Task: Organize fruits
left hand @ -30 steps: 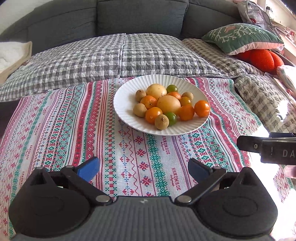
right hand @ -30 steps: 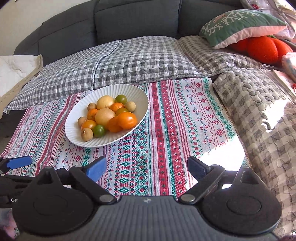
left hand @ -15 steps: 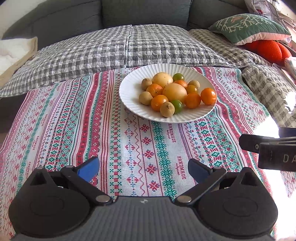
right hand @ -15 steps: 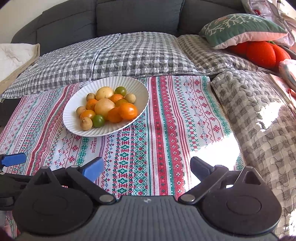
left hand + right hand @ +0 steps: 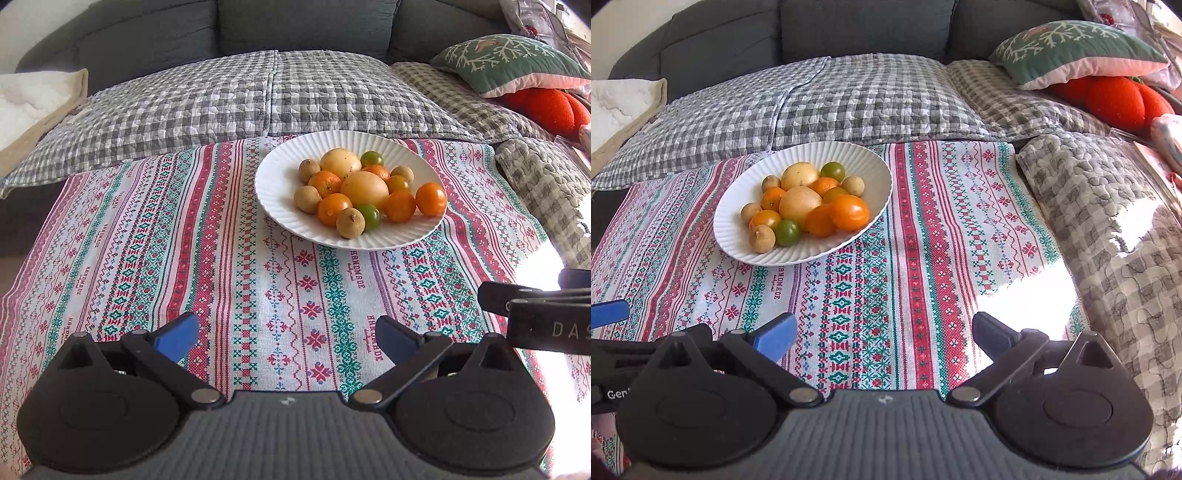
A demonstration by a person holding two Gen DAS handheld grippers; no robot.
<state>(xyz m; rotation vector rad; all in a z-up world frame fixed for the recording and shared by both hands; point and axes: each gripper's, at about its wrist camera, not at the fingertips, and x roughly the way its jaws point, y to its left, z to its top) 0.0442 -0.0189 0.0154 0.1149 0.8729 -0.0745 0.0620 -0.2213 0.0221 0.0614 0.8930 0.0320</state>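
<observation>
A white ribbed plate (image 5: 273, 184) sits on a striped embroidered cloth (image 5: 229, 288). It holds several small fruits: orange ones, green ones, tan ones and a large pale yellow one (image 5: 364, 186). My left gripper (image 5: 286, 332) hovers open over the cloth, short of the plate, with nothing between its fingers. In the right wrist view the plate (image 5: 879, 173) and the yellow fruit (image 5: 799, 201) lie ahead to the left. My right gripper (image 5: 884, 330) is open wide and empty over the cloth. One of its fingers (image 5: 535, 306) enters the left wrist view from the right.
Behind the cloth lies a grey checked quilt (image 5: 258, 96) against a dark sofa back (image 5: 295, 26). A green snowflake cushion (image 5: 1078, 51) and a red plush (image 5: 1115, 99) sit at the far right. A quilted blanket (image 5: 1108, 206) borders the cloth's right side.
Both views have tilted a little, so the plate sits slightly higher in each picture. The right gripper's fingers have spread a bit wider. The fruits have not moved.
</observation>
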